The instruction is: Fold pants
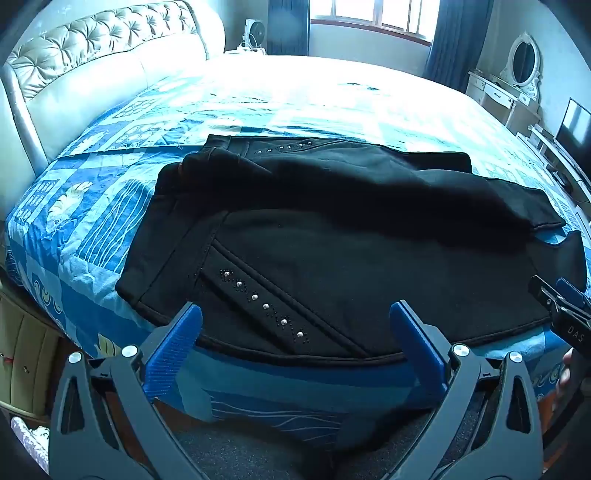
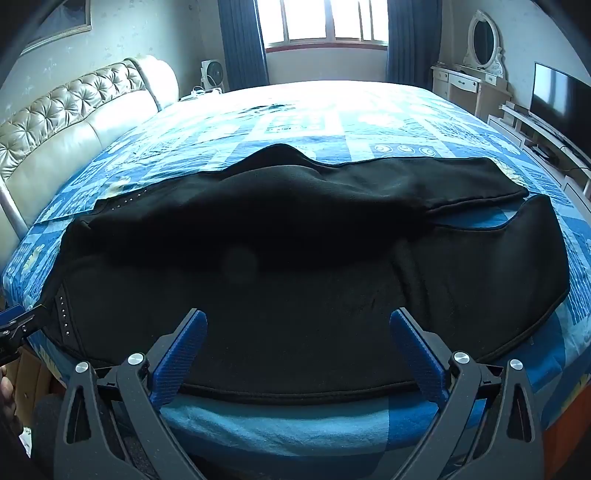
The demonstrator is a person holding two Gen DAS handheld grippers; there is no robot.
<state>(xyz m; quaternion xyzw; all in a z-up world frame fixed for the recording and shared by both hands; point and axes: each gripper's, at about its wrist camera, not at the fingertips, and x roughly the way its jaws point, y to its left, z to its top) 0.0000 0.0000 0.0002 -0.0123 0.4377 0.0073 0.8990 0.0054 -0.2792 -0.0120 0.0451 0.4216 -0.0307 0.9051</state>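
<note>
Black pants (image 1: 332, 236) with a studded strip lie spread sideways on the blue patterned bed (image 1: 92, 229), waistband to the left, legs running right, one leg lying partly over the other. My left gripper (image 1: 295, 314) hovers open over the near hem by the waist, nothing between its blue pads. In the right wrist view the same pants (image 2: 295, 258) fill the middle, and my right gripper (image 2: 297, 321) stands open above the near edge of the leg. The right gripper's tip (image 1: 561, 306) shows at the left view's right edge; the left gripper (image 2: 18, 328) shows at the right view's left edge.
A tufted cream headboard (image 1: 92, 62) stands at the left. A dressing table with an oval mirror (image 2: 480, 48) and a television (image 2: 561, 99) line the right wall. A window with blue curtains (image 2: 325, 22) is at the far end. A fan (image 2: 212, 74) stands by the bed.
</note>
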